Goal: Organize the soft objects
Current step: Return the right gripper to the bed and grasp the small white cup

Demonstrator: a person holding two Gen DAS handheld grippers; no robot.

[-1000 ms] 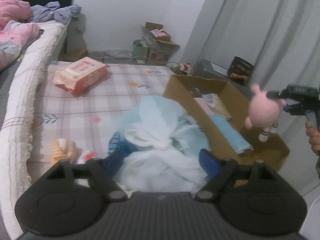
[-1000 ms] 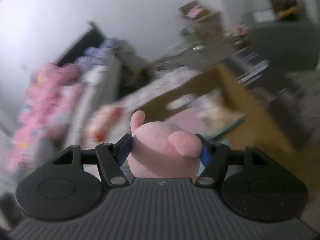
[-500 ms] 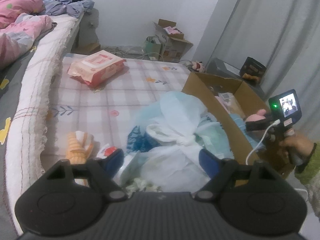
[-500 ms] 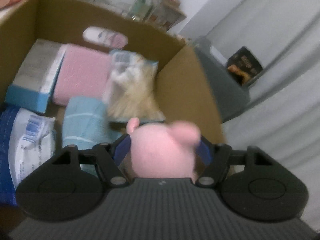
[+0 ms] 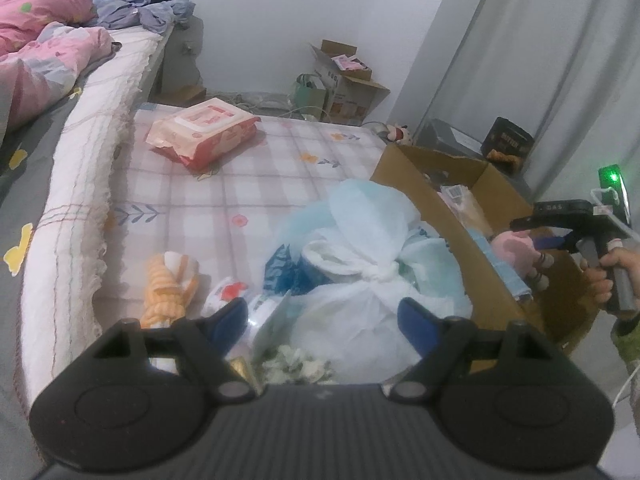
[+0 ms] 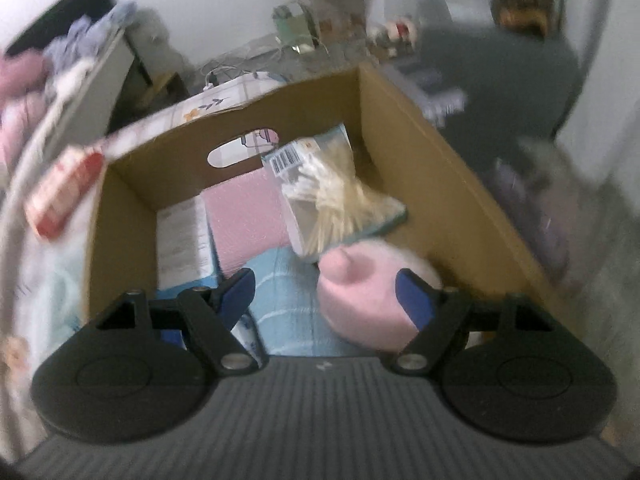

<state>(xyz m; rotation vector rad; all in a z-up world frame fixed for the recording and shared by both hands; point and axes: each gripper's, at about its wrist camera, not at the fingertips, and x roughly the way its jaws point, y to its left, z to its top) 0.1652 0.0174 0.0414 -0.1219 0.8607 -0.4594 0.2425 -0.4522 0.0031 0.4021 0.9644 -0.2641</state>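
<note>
pink plush toy drops into the cardboard box from the right gripper's wide jaws, left gripper wide too, orange plush and white bag left.

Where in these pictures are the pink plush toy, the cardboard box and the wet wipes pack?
pink plush toy (image 6: 360, 300): right wrist view, on its rounded body.
cardboard box (image 6: 432, 184): right wrist view, on its inner right wall.
wet wipes pack (image 5: 202, 132): left wrist view, on its top face.

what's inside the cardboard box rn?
Brown cardboard box holds a pink flat pack, white-and-blue carton, clear bag of cotton swabs, light blue towel and pink plush toy. Floor beneath them is covered.
</note>
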